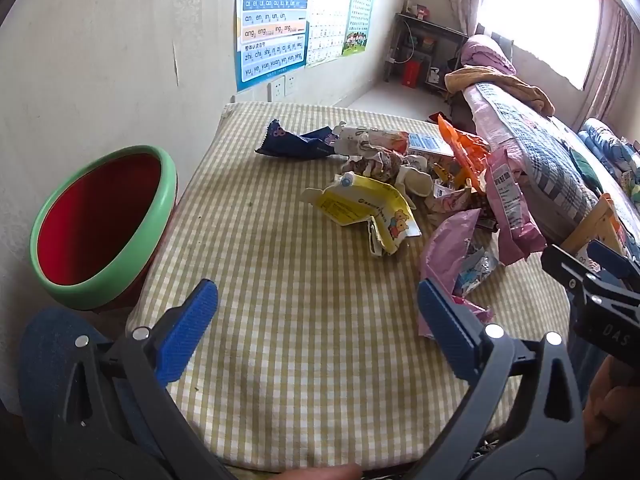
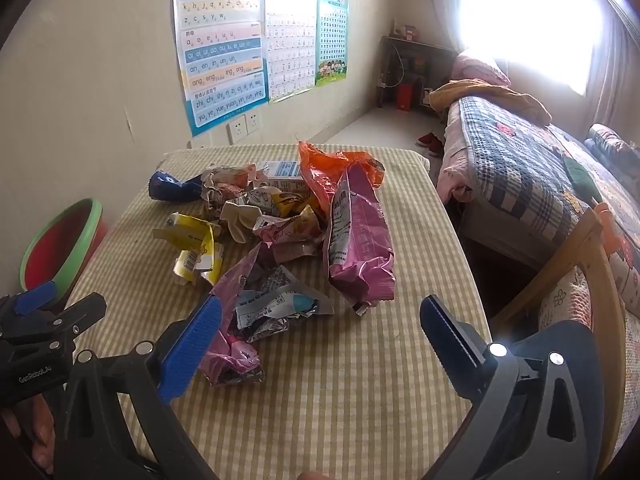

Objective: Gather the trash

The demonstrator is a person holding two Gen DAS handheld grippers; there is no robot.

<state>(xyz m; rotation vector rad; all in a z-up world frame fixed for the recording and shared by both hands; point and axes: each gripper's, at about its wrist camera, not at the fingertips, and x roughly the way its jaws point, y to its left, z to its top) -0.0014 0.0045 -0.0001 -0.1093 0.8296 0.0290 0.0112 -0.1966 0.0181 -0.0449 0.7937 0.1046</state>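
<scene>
A pile of trash (image 2: 280, 232) lies on a table covered with a yellow checked cloth (image 2: 340, 380). In the pile there is a tall pink bag (image 2: 360, 240), an orange bag (image 2: 328, 168) behind it, a crushed yellow carton (image 2: 192, 244), a dark blue wrapper (image 2: 172, 188) at the far left, and a crumpled silver wrapper (image 2: 280, 308) near the front.

The left gripper (image 1: 318, 320) hovers above the near part of the cloth. Its blue fingers (image 1: 188, 332) stand wide apart and hold nothing. The right gripper (image 2: 320, 332) is also spread wide and empty; its left finger (image 2: 192, 348) is just beside a crumpled pink wrapper (image 2: 232, 352), but I cannot tell if they touch.

A red bin with a green rim (image 1: 104, 224) stands at the left edge of the table, near the wall. A bed with a plaid quilt (image 2: 520, 172) is on the right side.
</scene>
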